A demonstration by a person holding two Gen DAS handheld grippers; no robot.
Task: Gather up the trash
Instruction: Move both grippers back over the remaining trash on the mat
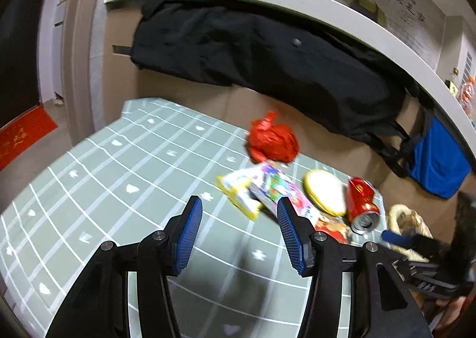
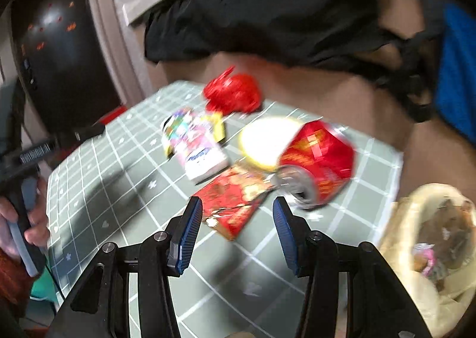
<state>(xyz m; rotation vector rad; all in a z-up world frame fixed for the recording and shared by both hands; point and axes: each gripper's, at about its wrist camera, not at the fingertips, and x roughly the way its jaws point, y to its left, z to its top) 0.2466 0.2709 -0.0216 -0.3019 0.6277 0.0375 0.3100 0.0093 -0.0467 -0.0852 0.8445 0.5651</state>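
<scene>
The crushed red soda can (image 2: pixel 316 161) serves as the landmark: dented aluminium, lying on its side on the green grid-patterned tablecloth (image 1: pixel 89 189), its silver top and open mouth turned toward the cameras. Touching its far-left side is a smooth, oval white lid with a yellow rim (image 2: pixel 267 141). Against its near-left side lies a flat, glossy red-and-gold wrapper (image 2: pixel 235 204), rectangular and slightly creased. Farther left of the can sits a colourful printed snack packet (image 2: pixel 193 141) overlapping a yellow-edged wrapper (image 1: pixel 238 192), and behind those, well beyond the can, a crumpled ball of shiny red plastic film (image 2: pixel 233 94). To the can's right, off the cloth's edge, stands a cream fabric-lined basket (image 2: pixel 428 293) with scraps already inside. The right gripper (image 2: pixel 235 214) hangs just in front of the can, above the red-and-gold wrapper, its ribbed blue pads (image 2: pixel 190 228) spread wide and holding nothing. The left gripper (image 1: pixel 239 217) hovers over bare cloth left of the can, near the yellow-edged wrapper, likewise released with its ridged blue pads (image 1: pixel 190 234) parted. Black cloth (image 1: pixel 267 55) drapes behind.
</scene>
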